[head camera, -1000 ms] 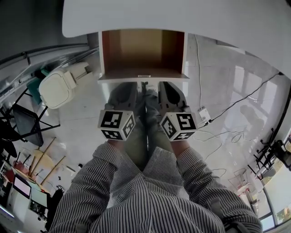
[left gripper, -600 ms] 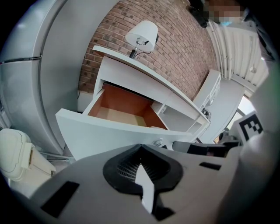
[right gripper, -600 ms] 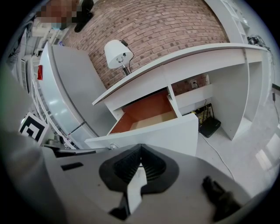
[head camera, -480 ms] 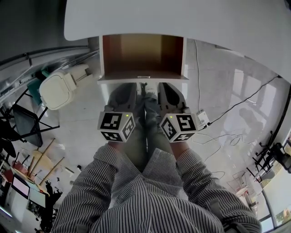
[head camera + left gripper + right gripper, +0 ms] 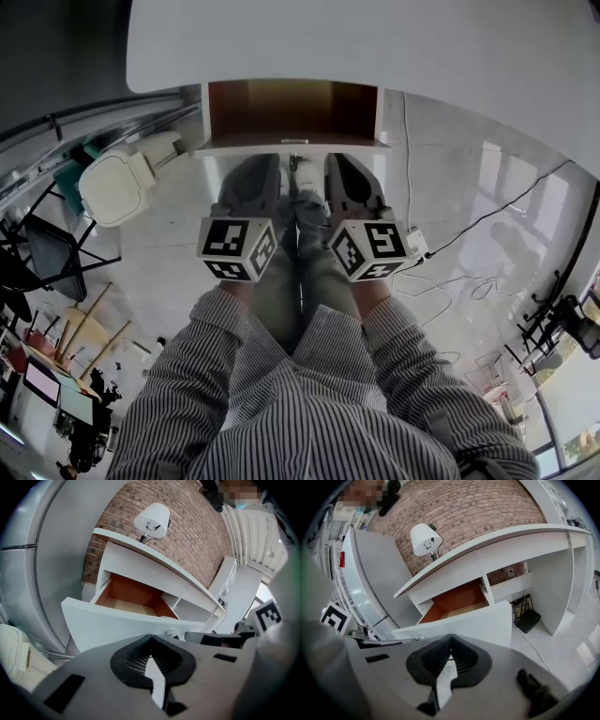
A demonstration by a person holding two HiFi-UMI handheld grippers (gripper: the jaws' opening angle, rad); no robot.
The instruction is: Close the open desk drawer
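The desk drawer (image 5: pixel 291 111) hangs partly open under the white desk top (image 5: pixel 375 47), its brown inside showing behind the white front panel (image 5: pixel 292 143). My left gripper (image 5: pixel 255 169) and right gripper (image 5: pixel 343 169) sit side by side right at that panel, both shut with nothing held. In the left gripper view the drawer front (image 5: pixel 108 627) and its small knob (image 5: pixel 169 633) lie just beyond the left gripper (image 5: pixel 150 637). The right gripper view has the drawer front (image 5: pixel 473 623) just past the right gripper (image 5: pixel 450 639).
A white lidded bin (image 5: pixel 117 183) stands on the floor to the left. Cables (image 5: pixel 450 272) and a power strip (image 5: pixel 417 242) lie at the right. A lamp (image 5: pixel 152 520) stands on the desk before a brick wall. A black box (image 5: pixel 528 619) sits under the desk.
The drawer has slid further in, so less of its brown inside shows. Both grippers have moved forward with the front panel.
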